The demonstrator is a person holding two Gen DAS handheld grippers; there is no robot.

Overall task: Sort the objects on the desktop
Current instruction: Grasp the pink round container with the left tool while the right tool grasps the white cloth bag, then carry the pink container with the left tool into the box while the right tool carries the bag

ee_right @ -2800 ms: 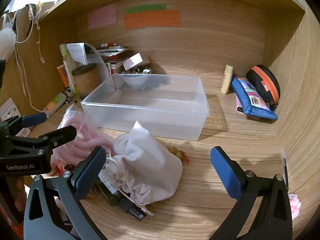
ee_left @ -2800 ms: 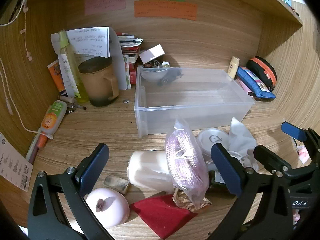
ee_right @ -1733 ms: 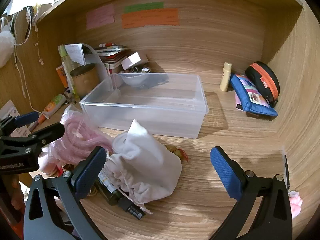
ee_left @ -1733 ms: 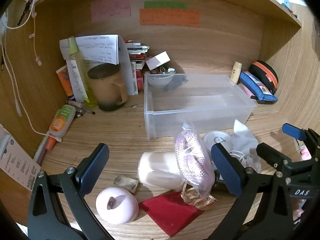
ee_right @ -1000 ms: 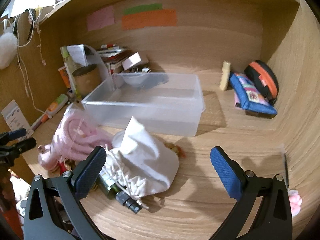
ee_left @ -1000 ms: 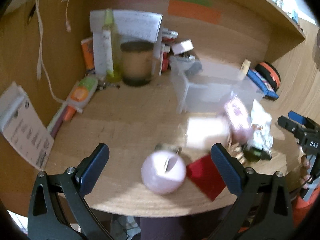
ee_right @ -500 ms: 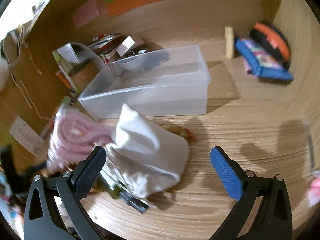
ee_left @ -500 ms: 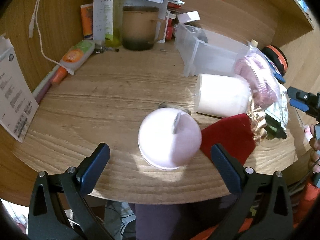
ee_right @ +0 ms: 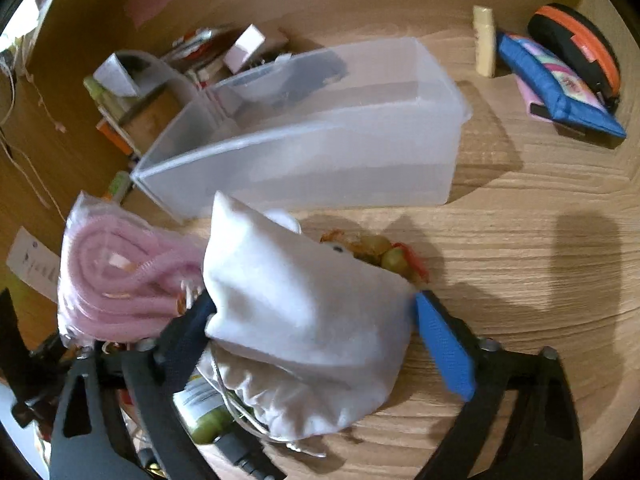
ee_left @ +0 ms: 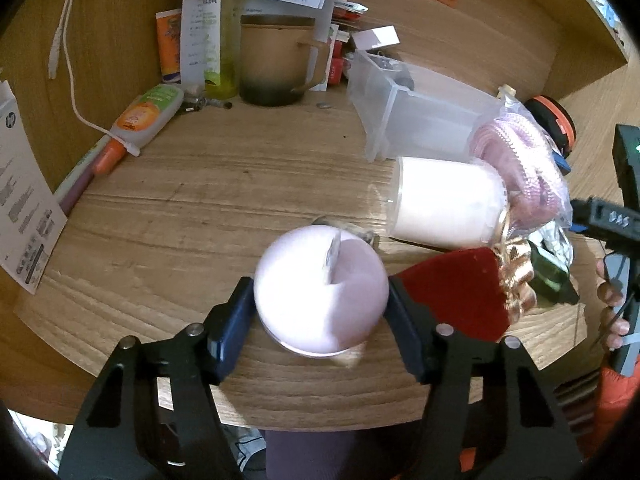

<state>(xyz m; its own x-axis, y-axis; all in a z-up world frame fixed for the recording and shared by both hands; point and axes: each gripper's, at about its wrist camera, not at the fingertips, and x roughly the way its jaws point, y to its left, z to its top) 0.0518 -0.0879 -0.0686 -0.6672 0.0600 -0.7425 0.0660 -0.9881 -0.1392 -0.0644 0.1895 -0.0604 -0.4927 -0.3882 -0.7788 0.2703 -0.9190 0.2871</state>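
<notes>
A pale pink ball with a slot on top rests near the desk's front edge. My left gripper has its jaws closing, and both pads touch the ball's sides. A white drawstring pouch lies between the jaws of my right gripper, which are also closing. Its left pad meets the cloth while the right pad stands just off it. The clear plastic bin sits behind the pouch, nearly empty.
Beside the ball lie a red cloth, a white jar on its side and bagged pink cord. A dark green bottle sticks out under the pouch. Brown mug back left; blue case back right.
The left jaws have drawn in from wide apart onto the pink ball. The right gripper has dropped and tilted toward the white pouch, and its jaws have narrowed around it.
</notes>
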